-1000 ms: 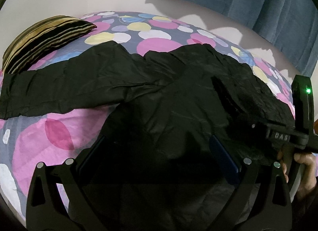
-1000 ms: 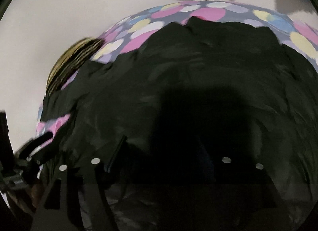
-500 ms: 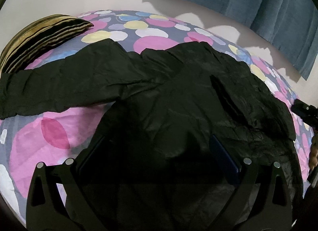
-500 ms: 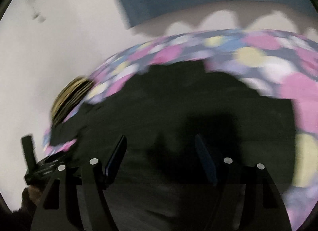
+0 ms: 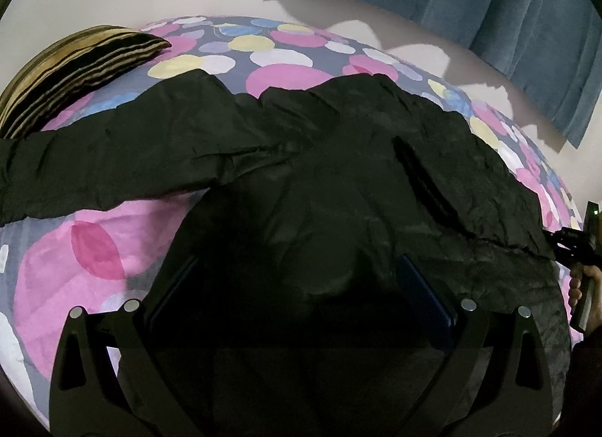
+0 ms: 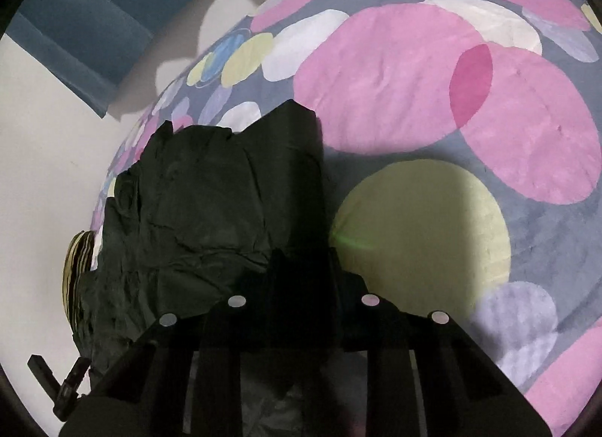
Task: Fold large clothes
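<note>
A large black jacket (image 5: 320, 181) lies spread on a bed with a spotted cover (image 5: 94, 256). One sleeve (image 5: 113, 158) stretches out to the left. My left gripper (image 5: 297, 286) is open, low over the jacket's near hem, with blue pads either side of the cloth. My right gripper (image 6: 301, 279) is shut on the jacket's right edge (image 6: 210, 203), near a yellow spot on the cover. In the left wrist view the right gripper (image 5: 575, 245) shows at the far right edge of the jacket.
A striped gold and black pillow (image 5: 75, 68) lies at the bed's far left. A white wall and a blue curtain (image 5: 489, 11) stand behind the bed. Bare cover (image 6: 451, 117) stretches to the right of the jacket.
My right gripper swung right from over the jacket's middle to its right edge and closed on the cloth. My left gripper stayed open over the near hem.
</note>
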The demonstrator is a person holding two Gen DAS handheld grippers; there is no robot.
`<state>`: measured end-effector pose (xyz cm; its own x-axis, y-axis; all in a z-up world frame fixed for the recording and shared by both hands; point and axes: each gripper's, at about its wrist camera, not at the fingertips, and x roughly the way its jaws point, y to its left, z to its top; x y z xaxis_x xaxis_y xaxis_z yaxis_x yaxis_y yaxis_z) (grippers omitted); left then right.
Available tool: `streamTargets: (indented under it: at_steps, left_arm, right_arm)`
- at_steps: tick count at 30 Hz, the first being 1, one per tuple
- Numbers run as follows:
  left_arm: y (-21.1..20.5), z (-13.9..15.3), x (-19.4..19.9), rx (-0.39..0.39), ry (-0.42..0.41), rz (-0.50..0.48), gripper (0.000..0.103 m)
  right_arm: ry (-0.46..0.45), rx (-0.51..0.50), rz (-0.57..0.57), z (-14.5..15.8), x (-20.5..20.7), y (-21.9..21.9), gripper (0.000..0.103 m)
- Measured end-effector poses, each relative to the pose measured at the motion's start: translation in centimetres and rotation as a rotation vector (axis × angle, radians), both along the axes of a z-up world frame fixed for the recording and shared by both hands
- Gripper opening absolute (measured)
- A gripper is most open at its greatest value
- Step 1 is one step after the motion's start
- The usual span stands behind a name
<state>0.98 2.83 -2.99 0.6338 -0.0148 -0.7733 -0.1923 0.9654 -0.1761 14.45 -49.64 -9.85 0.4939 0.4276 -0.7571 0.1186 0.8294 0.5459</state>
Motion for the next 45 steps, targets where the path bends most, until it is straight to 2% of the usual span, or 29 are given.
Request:
streamTargets:
  at_steps: [3, 7, 11, 16, 17, 18, 23, 26, 35, 37, 45]
  left_arm:
    - [0.0, 0.1, 0.0, -0.002, -0.001, 0.000, 0.101]
    - [0.3, 0.2, 0.0, -0.004, -0.009, 0.004, 0.101]
    - [0.6, 0.1, 0.0, -0.008, -0.010, 0.012, 0.101]
    - [1.1, -0.3, 0.1, -0.025, 0.006, 0.021, 0.101]
    - [1.3, -0.3, 0.0, -0.030, 0.005, 0.021, 0.101]
    - [1.4, -0.3, -0.1, -0.034, 0.004, 0.023, 0.101]
    - [2.3, -0.1, -0.8, -0.032, -0.005, 0.038, 0.101]
    - [3.3, 0.1, -1.5, -0.035, -0.006, 0.055, 0.101]
    - [7.6, -0.1, -4.1, -0.062, -0.001, 0.143, 0.101]
    - [8.6, -0.4, -4.5, -0.071, 0.007, 0.166, 0.101]
    - [12.7, -0.4, -6.4, -0.071, -0.001, 0.251, 0.101]
  right_arm:
    - [-0.015, 0.007, -0.002, 0.8, 0.0, -0.2, 0.025]
    - [-0.029, 0.054, -0.022, 1.3, -0.6, -0.7, 0.031]
    - [-0.005, 0.000, -0.001, 0.4, -0.7, 0.0, 0.031]
    - [-0.020, 0.040, -0.018, 0.3, -0.8, -0.4, 0.033]
    - [-0.020, 0.035, -0.020, 0.5, -1.1, -0.5, 0.036]
    - [-0.024, 0.024, -0.027, 0.8, -1.6, -0.5, 0.042]
    - [-0.074, -0.004, 0.004, 2.5, -4.9, 0.3, 0.053]
    - [-0.095, -0.014, 0.040, 3.2, -7.5, 1.1, 0.057]
    - [-0.098, -0.002, 0.089, 3.0, -13.5, 2.3, 0.058]
    - [-0.099, -0.002, 0.095, 2.9, -14.3, 2.5, 0.063]
    - [-0.113, -0.016, 0.105, 1.5, -14.6, 3.6, 0.070]
